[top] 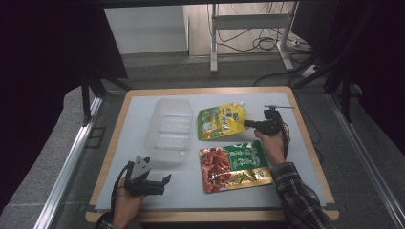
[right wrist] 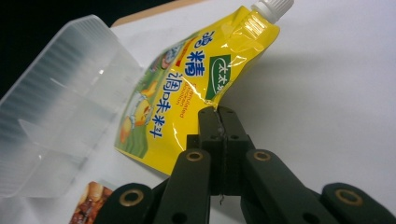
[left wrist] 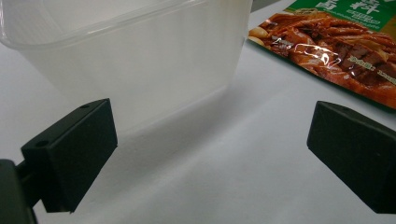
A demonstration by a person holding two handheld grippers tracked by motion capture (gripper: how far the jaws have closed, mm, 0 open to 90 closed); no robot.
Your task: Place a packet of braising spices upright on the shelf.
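The left gripper sat near the person, its jaws spread wide and holding nothing, just beside the clear plastic tub. To the right, the soft yellow pouch with a white cap lay at the far side. The right gripper pinched its right edge. The pouch looked light, floppy and slippery, so the flat edge seemed best to hold.
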